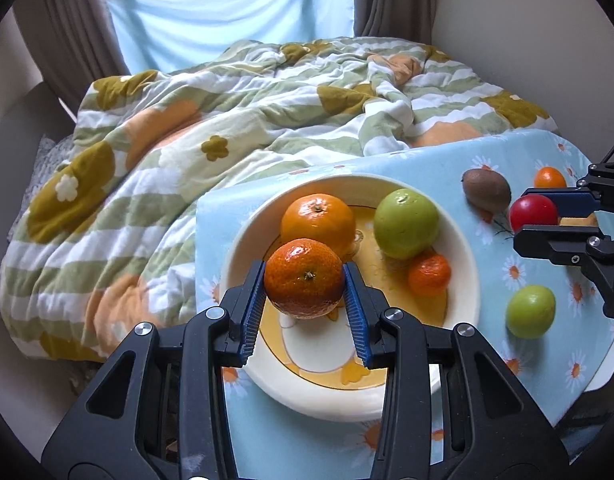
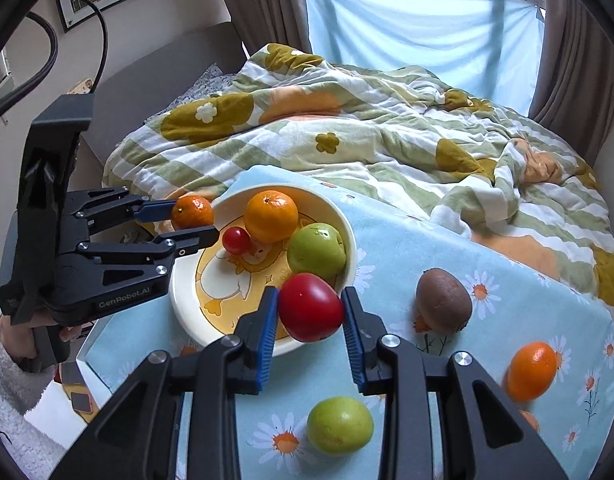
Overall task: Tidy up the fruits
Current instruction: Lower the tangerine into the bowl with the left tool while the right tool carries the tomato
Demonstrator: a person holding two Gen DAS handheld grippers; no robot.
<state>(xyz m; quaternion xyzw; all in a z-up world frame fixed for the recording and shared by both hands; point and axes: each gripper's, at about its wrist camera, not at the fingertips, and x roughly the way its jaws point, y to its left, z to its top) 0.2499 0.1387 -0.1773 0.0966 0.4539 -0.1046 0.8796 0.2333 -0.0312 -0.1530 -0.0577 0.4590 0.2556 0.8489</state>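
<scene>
A cream bowl (image 1: 243, 240) (image 2: 187, 304) sits on a blue daisy tablecloth. It holds an orange (image 1: 318, 220) (image 2: 271, 217), a green apple (image 1: 407, 224) (image 2: 317, 251), a small tangerine (image 1: 429, 274) and, in the right wrist view, a small red tomato (image 2: 236, 240). My left gripper (image 1: 305, 284) (image 2: 191, 216) is shut on a tangerine (image 1: 304, 278) (image 2: 192, 212) above the bowl's near-left rim. My right gripper (image 2: 310, 308) (image 1: 537, 216) is shut on a red tomato (image 2: 310, 307) (image 1: 533, 213) just outside the bowl's right rim.
On the cloth to the right lie a brown kiwi (image 1: 487, 191) (image 2: 443, 301), a green apple (image 1: 531, 311) (image 2: 339, 426) and a small orange (image 1: 550, 178) (image 2: 531, 370). A rumpled quilt (image 1: 227, 128) covers the bed behind. The table edge drops off at left.
</scene>
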